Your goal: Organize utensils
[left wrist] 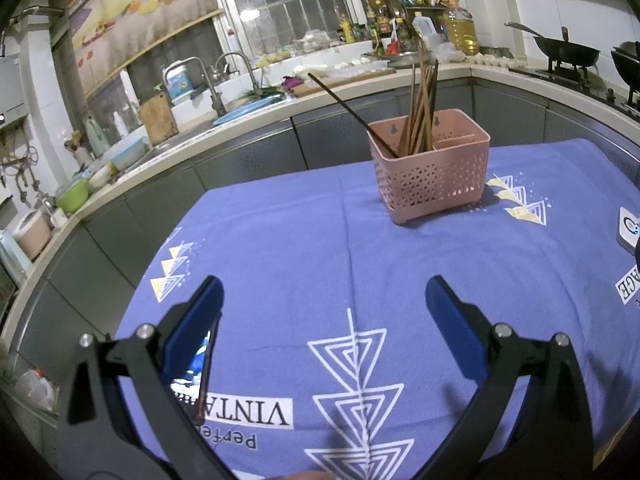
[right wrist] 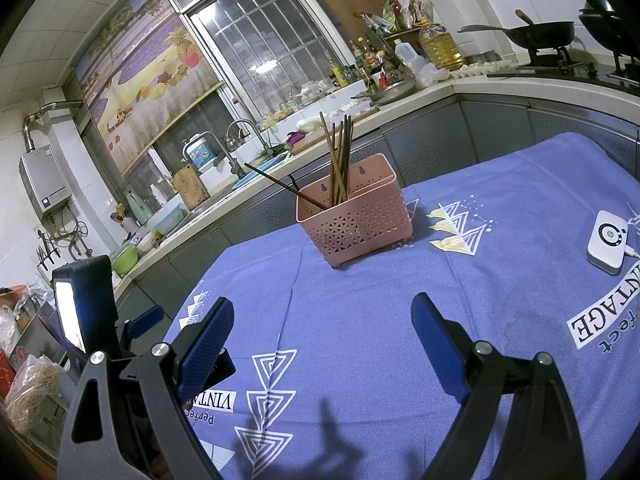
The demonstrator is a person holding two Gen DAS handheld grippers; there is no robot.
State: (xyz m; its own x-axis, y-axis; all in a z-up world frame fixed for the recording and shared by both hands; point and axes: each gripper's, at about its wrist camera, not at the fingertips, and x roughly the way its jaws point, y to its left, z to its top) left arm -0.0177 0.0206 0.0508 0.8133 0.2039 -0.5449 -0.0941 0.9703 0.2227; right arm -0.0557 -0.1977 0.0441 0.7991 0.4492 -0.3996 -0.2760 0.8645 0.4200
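Note:
A pink perforated utensil basket [left wrist: 430, 178] stands on the blue tablecloth [left wrist: 320, 240] toward the table's far side. Several wooden chopsticks [left wrist: 420, 116] stand in its left compartment, and one dark chopstick [left wrist: 352, 114] leans out to the left. The basket also shows in the right wrist view [right wrist: 356, 220] with the chopsticks [right wrist: 340, 164] in it. My left gripper [left wrist: 324, 304] is open and empty, low over the cloth, well short of the basket. My right gripper [right wrist: 322, 328] is open and empty, also short of the basket. The left gripper's body [right wrist: 86, 316] shows at the left.
A white device with a round ring [right wrist: 606, 246] lies on the cloth at the right, also at the right edge in the left wrist view [left wrist: 629, 230]. A kitchen counter with a sink [left wrist: 224, 120], bottles and woks [left wrist: 568, 50] runs behind the table.

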